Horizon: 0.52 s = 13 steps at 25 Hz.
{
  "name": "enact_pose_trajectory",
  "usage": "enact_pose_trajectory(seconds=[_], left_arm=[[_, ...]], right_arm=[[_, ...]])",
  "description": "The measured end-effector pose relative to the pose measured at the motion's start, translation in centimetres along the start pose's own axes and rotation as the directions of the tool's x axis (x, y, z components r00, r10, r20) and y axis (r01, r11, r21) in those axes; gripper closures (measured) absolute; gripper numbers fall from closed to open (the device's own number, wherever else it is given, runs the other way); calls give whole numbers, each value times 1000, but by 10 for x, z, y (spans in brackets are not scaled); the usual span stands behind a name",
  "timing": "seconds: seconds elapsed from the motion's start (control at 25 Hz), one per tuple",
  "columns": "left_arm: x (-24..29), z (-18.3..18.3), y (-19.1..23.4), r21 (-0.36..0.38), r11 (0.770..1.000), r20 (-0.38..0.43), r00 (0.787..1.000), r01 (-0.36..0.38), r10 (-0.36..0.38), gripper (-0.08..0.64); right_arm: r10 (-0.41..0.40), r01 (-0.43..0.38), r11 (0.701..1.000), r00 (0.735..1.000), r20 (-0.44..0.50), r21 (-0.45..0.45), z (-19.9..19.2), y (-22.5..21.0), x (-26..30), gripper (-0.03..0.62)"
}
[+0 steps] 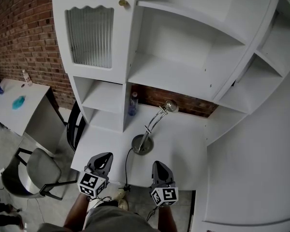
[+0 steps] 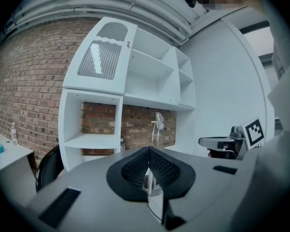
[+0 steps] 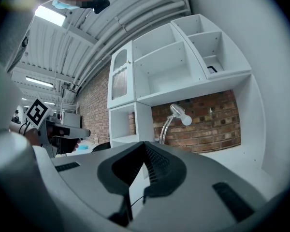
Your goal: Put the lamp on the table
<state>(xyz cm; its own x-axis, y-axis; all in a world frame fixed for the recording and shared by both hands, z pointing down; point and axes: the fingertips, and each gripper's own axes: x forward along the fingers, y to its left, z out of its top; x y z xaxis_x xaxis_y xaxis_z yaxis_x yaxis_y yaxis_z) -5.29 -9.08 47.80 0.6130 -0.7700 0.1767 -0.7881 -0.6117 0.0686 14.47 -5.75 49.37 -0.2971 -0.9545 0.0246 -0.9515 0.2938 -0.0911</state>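
Left claw [image 1: 104, 158] and right claw [image 1: 158, 165] are both clenched, pads pressed together with nothing between them. They hang side by side at the near edge of the table [image 1: 186, 141], clear of the lamp [image 1: 152, 127], which stands on the table just ahead, between the two.

Only the head view shows the lamp's round base [image 1: 142, 144] flat on the tabletop and a dark cord [image 1: 127, 166] running from it over the near edge. It alone also shows a bottle [image 1: 133, 103] standing at the back, left of the lamp, a chair [image 1: 36, 170] on the floor and a side table [image 1: 19, 105] far left.

The left gripper view catches the lamp small and far [image 2: 157, 123] against the brick wall [image 2: 140, 122], with the right claw at its right edge. The right gripper view shows the lamp larger [image 3: 176, 116], with the left claw at its left edge; the base is hidden behind the jaws.

The lamp's long axis runs up its stem. From the base, the stem leans away toward the brick wall and to the right, then curves over at the top. Its head [image 3: 184, 115] points right and slightly down.
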Motion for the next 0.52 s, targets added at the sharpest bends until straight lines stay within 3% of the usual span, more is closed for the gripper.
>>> enact_pose_trajectory(seconds=[0.52], left_arm=[[-4, 2, 1, 3, 1000, 15, 1000, 6, -6, 558]], right_arm=[[-7, 7, 1000, 1000, -1, -5, 0, 4, -3, 571]])
